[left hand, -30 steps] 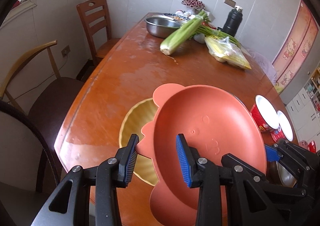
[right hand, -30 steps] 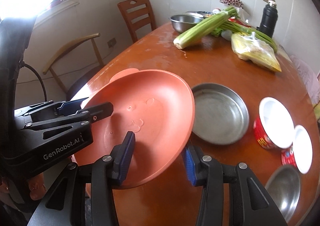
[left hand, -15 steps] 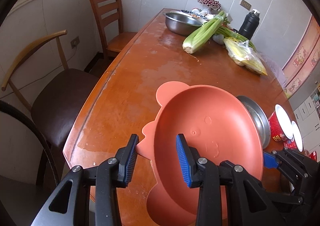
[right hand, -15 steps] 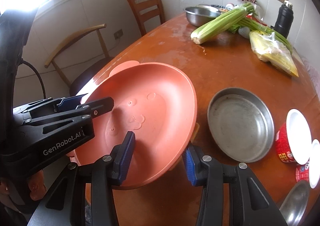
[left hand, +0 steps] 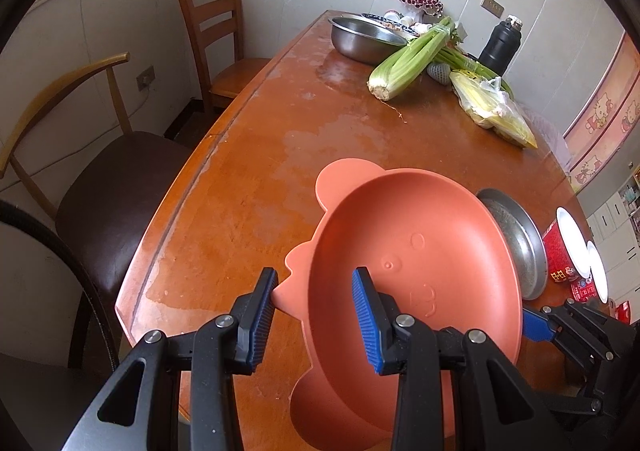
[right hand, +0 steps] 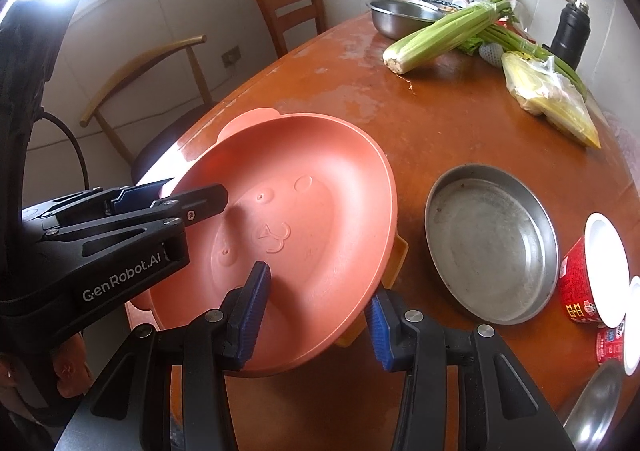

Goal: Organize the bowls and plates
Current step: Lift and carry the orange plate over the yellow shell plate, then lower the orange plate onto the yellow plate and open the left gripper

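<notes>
A salmon bear-face plate (left hand: 416, 271) (right hand: 296, 235) sits tilted near the table's front edge. It covers a yellow plate, of which only a corner (right hand: 398, 255) shows. My left gripper (left hand: 314, 315) is open, its jaws straddling the plate's left rim. My right gripper (right hand: 316, 311) is open, straddling the plate's near right rim. A shallow steel plate (right hand: 492, 243) (left hand: 516, 239) lies right of the salmon plate. Each gripper appears in the other's view: the right gripper (left hand: 536, 325), the left gripper (right hand: 168, 197).
Red cups with white lids (right hand: 592, 271) stand at the right. A steel bowl (left hand: 366, 37), celery (left hand: 412, 59), a bagged corn pack (left hand: 494, 107) and a black flask (left hand: 502, 47) are at the far end. Chairs (left hand: 96, 155) stand along the left edge.
Both cameras have shifted, so the table now appears further ahead and more of it shows. The yellow plate has become almost fully covered by the salmon plate. Both grippers stayed open.
</notes>
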